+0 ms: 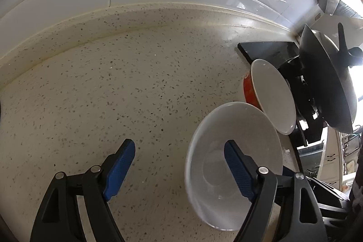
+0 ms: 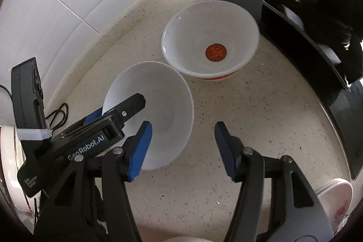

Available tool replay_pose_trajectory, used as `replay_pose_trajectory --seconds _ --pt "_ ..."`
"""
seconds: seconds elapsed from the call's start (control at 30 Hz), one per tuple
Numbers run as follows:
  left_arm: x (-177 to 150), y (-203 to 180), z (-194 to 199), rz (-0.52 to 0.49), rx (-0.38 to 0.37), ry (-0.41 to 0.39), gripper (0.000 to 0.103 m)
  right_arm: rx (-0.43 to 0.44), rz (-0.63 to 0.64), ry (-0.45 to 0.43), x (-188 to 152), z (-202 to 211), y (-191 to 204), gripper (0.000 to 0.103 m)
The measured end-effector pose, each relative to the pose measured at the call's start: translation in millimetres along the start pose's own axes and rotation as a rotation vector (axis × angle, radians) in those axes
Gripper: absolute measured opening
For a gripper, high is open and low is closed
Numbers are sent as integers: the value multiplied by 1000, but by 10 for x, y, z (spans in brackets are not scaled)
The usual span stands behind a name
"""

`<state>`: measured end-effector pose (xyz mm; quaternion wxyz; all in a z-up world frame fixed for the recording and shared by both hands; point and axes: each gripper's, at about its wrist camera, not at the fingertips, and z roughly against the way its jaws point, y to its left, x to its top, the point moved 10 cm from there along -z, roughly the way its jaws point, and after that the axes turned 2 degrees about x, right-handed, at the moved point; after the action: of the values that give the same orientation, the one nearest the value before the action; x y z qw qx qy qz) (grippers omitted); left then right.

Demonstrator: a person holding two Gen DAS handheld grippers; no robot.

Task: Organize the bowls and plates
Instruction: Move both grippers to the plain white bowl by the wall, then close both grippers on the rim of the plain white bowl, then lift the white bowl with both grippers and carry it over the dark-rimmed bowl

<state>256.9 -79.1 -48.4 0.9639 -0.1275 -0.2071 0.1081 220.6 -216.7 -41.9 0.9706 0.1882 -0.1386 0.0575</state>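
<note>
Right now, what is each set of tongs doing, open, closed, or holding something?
Left tongs: open, holding nothing, one finger over the white bowl.
Right tongs: open, holding nothing.

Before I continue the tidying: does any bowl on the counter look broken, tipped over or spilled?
Nothing stands out. The plain white bowl and the red-marked bowl both stand upright and apart on the speckled counter, empty, with no crack or spill visible.

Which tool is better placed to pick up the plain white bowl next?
Probably the left tool: its jaws stand open astride the white bowl's rim, one finger inside, one outside. The right tool is open too, but mostly over bare counter beside it.
</note>
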Motion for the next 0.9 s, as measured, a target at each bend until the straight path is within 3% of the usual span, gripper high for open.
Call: replay_pose_trajectory --seconds 0.07,0.13,0.23,0.3,0.47,0.9 --pt "17 3 -33 -8 7 -2 72 -12 7 17 17 -77 14 50" --pt "18 -2 -82 -13 5 6 57 -17 13 36 -3 -132 23 43" --pt "30 -54 -123 -28 -42 5 35 3 10 58 -41 -202 37 23" --pt "29 -93 -110 -49 -49 -9 18 -10 24 50 -60 -209 55 20" --pt "32 -108 -43 -47 -53 -29 15 -23 39 48 -85 -234 104 18" --pt "-212 146 375 30 -60 -61 15 42 53 28 -293 -21 380 18"
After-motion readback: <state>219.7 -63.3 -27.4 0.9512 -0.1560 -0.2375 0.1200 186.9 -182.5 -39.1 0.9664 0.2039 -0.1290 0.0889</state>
